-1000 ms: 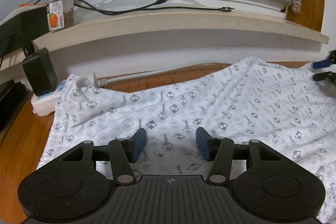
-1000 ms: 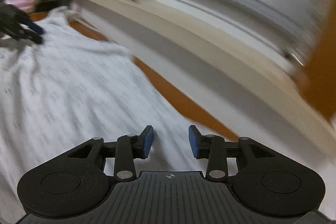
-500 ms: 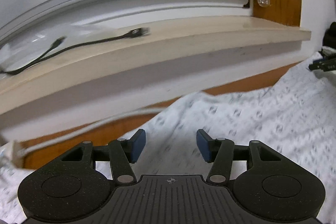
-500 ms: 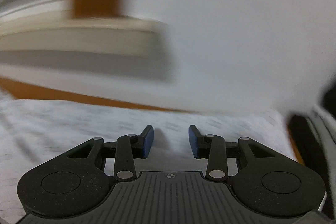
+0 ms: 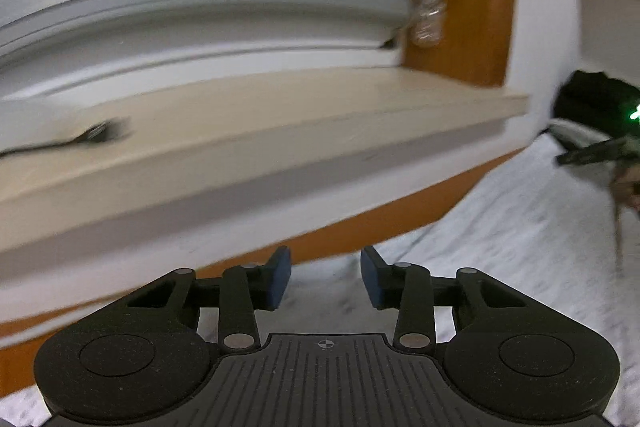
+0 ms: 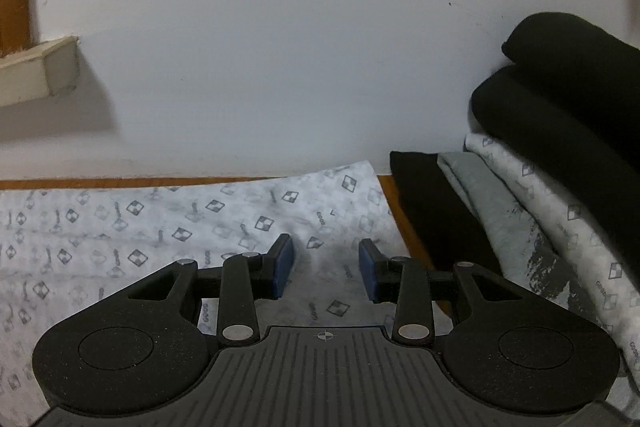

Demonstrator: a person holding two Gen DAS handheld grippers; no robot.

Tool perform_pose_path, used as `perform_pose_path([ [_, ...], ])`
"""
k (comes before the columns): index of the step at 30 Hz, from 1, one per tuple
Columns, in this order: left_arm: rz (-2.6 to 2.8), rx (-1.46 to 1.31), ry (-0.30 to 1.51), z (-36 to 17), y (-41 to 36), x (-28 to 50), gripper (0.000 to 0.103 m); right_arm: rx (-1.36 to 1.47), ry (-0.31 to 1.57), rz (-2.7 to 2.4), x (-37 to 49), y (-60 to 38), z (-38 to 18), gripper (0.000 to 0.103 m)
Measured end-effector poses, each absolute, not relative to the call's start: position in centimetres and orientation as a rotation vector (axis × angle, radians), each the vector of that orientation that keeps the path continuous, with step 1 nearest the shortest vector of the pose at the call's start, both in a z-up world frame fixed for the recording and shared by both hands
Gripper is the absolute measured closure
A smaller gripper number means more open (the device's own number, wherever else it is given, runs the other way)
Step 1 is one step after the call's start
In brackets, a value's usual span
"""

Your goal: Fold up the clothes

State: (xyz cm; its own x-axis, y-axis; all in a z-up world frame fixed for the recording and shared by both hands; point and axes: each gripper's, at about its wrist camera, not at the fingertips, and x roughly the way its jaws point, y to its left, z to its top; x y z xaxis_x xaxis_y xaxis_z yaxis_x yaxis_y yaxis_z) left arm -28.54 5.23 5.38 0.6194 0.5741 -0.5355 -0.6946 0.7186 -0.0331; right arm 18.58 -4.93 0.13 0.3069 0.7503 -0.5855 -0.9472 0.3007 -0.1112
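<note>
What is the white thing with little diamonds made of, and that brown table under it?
The white patterned garment looks like thin, soft cotton-like cloth: it lies limp with gentle wrinkles and a matte, printed surface. The table looks like wood or wood veneer with a smooth orange-brown finish; too little shows to be sure.

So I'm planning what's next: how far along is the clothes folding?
Done: folded clothes are stacked at the right. In hand: nothing yet; the patterned white garment lies spread flat. The right gripper is open over its far corner; the left gripper is closing over its far edge, pinching nothing. Left: every fold.
</note>
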Motion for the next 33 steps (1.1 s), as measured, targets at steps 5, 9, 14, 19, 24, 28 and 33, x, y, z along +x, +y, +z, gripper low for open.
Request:
perform_pose_path([
  [5, 0.676, -0.179, 0.638, 4.6, 7.2, -24.7, 0.062, -0.450, 0.471, 1.198, 19.0, -5.5, -0.2, 0.067],
  [9, 0.633, -0.164, 0.711, 3.8, 7.9, -24.3, 0.055, -0.449, 0.472, 1.199, 19.3, -5.4, -0.2, 0.066],
  [14, 0.570, -0.195, 0.710, 3.3, 8.4, -25.2, 0.055, -0.476, 0.442, 1.187, 18.8, -5.2, -0.3, 0.066],
  [19, 0.592, -0.200, 0.648, 3.5, 8.6, -25.2, 0.102, -0.454, 0.463, 1.196, 19.2, -5.3, -0.3, 0.066],
  [24, 0.771, -0.189, 0.518, 4.2, 8.3, -26.6, 0.103, -0.445, 0.470, 1.199, 19.4, -5.4, -0.2, 0.066],
  [28, 0.774, -0.162, 0.576, 3.5, 7.7, -26.1, 0.102, -0.441, 0.473, 1.198, 19.4, -5.5, -0.2, 0.065],
  [33, 0.834, -0.156, 0.585, 4.1, 7.0, -26.1, 0.080, -0.429, 0.481, 1.188, 19.6, -5.7, -0.1, 0.059],
])
